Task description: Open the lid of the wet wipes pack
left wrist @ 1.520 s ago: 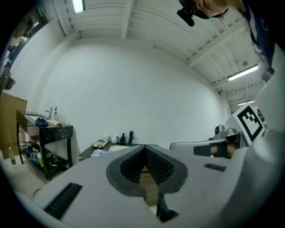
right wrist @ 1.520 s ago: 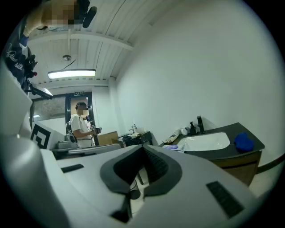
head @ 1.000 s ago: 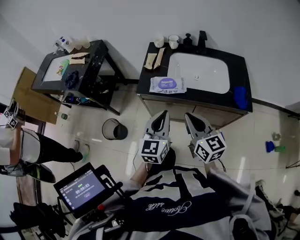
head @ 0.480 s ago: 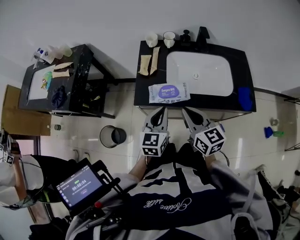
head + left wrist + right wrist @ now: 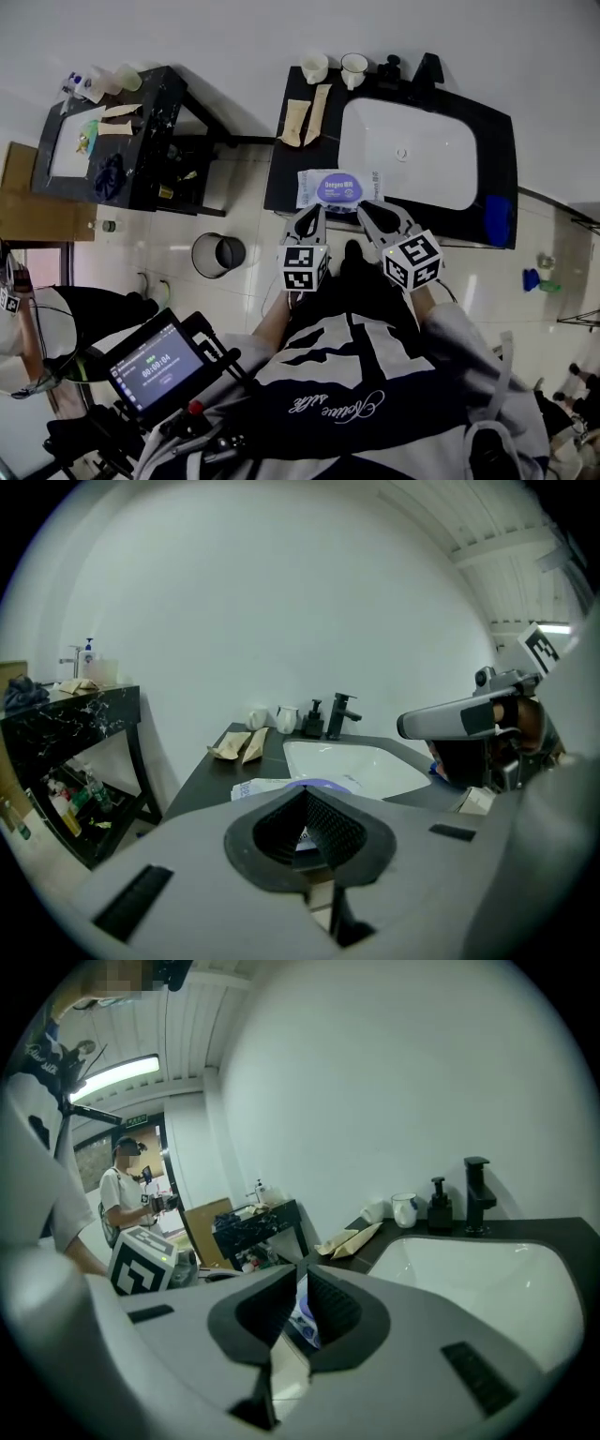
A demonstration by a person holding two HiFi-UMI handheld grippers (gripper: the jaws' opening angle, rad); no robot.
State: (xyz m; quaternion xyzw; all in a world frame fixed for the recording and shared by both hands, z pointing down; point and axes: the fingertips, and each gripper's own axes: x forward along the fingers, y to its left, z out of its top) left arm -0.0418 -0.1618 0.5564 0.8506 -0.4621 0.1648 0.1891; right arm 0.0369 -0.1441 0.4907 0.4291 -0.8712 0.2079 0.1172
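The wet wipes pack point(image 5: 336, 187), white with a purple oval lid, lies flat on the black counter point(image 5: 286, 173) left of the white basin point(image 5: 412, 150). My left gripper point(image 5: 312, 213) hovers at the pack's near left edge, its jaws shut and empty. My right gripper point(image 5: 367, 208) hangs at the near right edge; its jaws are opening to a narrow slit with nothing between them. In the left gripper view the pack point(image 5: 267, 787) shows just past the left gripper point(image 5: 306, 797). Through the slit of the right gripper point(image 5: 302, 1279) a strip of the pack point(image 5: 305, 1321) is visible.
Two cups point(image 5: 315, 66), a soap dispenser point(image 5: 389, 66) and a black faucet point(image 5: 427, 67) line the counter's back. Two paper sachets point(image 5: 297, 117) lie at the back left, a blue object point(image 5: 497, 208) at the right. A bin point(image 5: 217, 255) and a black side table point(image 5: 141, 159) stand to the left.
Both grippers have moved forward and down toward the counter, side by side, and now their tips sit at the pack's near edge. The right jaws have parted slightly.
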